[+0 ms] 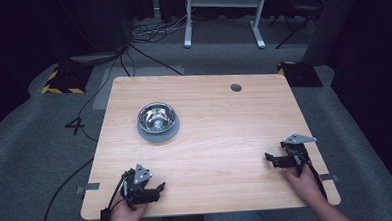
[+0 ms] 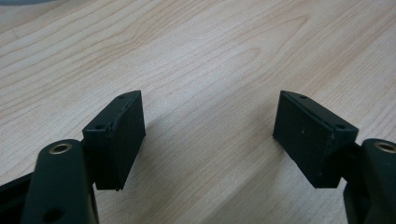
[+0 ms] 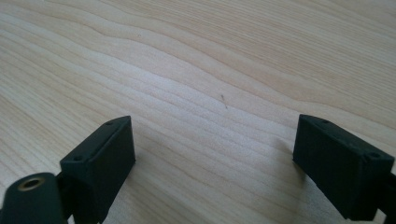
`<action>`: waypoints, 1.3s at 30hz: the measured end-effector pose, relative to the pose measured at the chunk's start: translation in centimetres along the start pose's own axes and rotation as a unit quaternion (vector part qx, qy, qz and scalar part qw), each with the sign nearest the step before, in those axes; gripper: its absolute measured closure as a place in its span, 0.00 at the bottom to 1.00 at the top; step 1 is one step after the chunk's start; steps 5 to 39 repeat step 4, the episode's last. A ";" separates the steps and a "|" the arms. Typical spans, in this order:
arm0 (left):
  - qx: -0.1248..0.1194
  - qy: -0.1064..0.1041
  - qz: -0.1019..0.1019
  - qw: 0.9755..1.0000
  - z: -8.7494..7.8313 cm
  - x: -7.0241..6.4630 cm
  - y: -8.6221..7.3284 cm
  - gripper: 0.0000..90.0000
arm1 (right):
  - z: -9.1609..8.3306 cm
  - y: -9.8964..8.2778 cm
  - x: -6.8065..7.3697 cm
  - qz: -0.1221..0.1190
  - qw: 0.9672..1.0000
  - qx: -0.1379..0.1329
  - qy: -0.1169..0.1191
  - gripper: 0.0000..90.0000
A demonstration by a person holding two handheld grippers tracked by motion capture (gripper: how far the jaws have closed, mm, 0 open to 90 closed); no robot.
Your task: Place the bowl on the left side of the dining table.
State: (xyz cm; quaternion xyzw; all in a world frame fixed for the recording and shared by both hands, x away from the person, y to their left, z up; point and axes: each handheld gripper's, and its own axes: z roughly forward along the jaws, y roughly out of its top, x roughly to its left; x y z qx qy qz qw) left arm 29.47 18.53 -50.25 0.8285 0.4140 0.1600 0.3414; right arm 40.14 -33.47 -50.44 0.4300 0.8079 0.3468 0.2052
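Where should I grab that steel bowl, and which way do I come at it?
Take the bowl by its rim, coming from above on the near side, one jaw inside and one outside. It sits upright and open on a wider grey base, so the thin rim is probably the easiest hold. The left tongs are nearer, open.

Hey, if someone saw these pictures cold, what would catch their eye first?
Probably the shiny steel bowl on its grey round mat, standing alone on the far left part of the wooden table. Next, the two black grippers at the near edge, the left gripper and right gripper, both open over bare wood.
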 end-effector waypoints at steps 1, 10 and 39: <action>0.001 0.000 -0.001 1.000 0.0 0.0 0.0 0.28 | 0.0 0.0 0.0 0.000 1.000 0.000 0.000 0.14; 0.001 0.001 -0.004 1.000 0.0 0.0 0.0 0.28 | 0.0 0.0 0.0 0.002 1.000 0.001 0.000 0.14; 0.001 0.001 -0.004 1.000 0.0 0.0 0.0 0.28 | 0.0 0.0 0.0 0.002 1.000 0.001 0.000 0.14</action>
